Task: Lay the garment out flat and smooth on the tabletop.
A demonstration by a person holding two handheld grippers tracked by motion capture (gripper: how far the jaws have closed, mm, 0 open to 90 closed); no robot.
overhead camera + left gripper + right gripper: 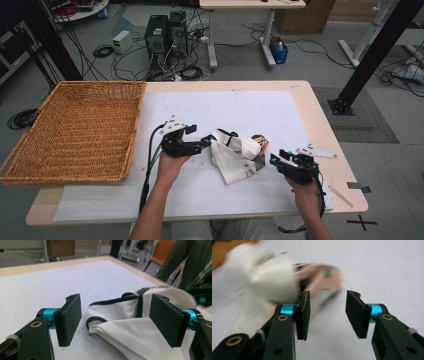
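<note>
The jaws of the left gripper (116, 320) stand wide apart, and the white garment (130, 322) with black trim lies between them, its folded edge low in the middle of the left gripper view; the pads do not press it. The right gripper (327, 315) has its jaws parted with only bare sheet between them (the garment (262, 277) is blurred at upper left). In the high view the garment (235, 152) lies at centre between both grippers, right of the wicker basket (75, 132).
</note>
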